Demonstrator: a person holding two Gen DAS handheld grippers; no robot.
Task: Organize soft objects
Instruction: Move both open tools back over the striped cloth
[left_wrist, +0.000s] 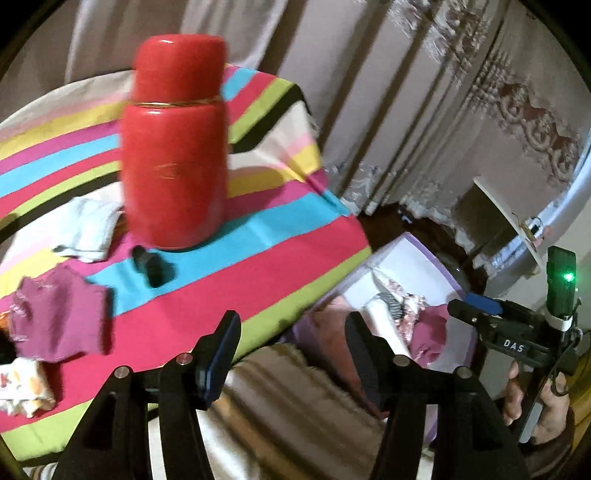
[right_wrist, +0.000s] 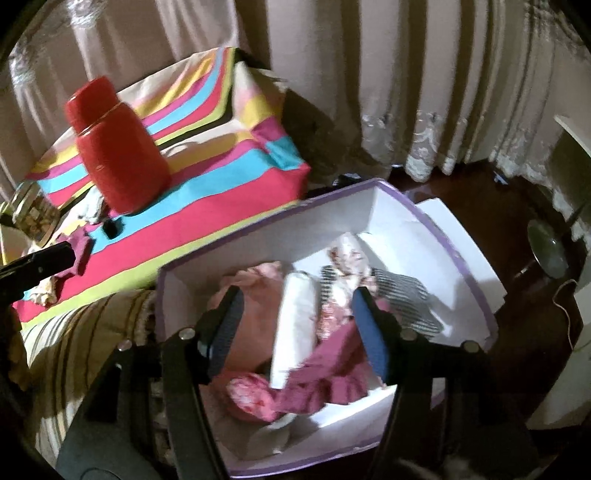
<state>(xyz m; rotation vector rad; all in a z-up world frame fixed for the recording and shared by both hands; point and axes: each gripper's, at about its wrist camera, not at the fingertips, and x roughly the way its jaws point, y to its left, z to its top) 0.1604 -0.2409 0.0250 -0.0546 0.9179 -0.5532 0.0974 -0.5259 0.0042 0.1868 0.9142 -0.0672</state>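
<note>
While both claws hang empty, I take the red flask (left_wrist: 173, 147) on the striped cloth (left_wrist: 258, 266) as my landmark.

Left claw: my left gripper (left_wrist: 291, 354) is released, nothing between its jaws, over the cloth's near edge, below and right of the flask.

Right claw: my right gripper (right_wrist: 295, 332) is also released, jaws standing apart above the box (right_wrist: 424, 206), right of the flask; no pad presses on the clothes under it.

Next soft thing: the magenta garment (left_wrist: 55, 321) lies crumpled on the cloth, below and left of the flask.

White cloth: a pale piece (left_wrist: 86, 229) lies just left of the flask's base.

Patterned piece: a white and orange item (left_wrist: 22, 387) sits further toward me than the magenta one.

Key relation: the magenta garment lies left of my left claw and well apart from the right one, so I judge the left hand nearer.

Long axis: too crumpled to tell.

Already stowed: a white roll (right_wrist: 295, 325) and several garments lie in the box.
</note>
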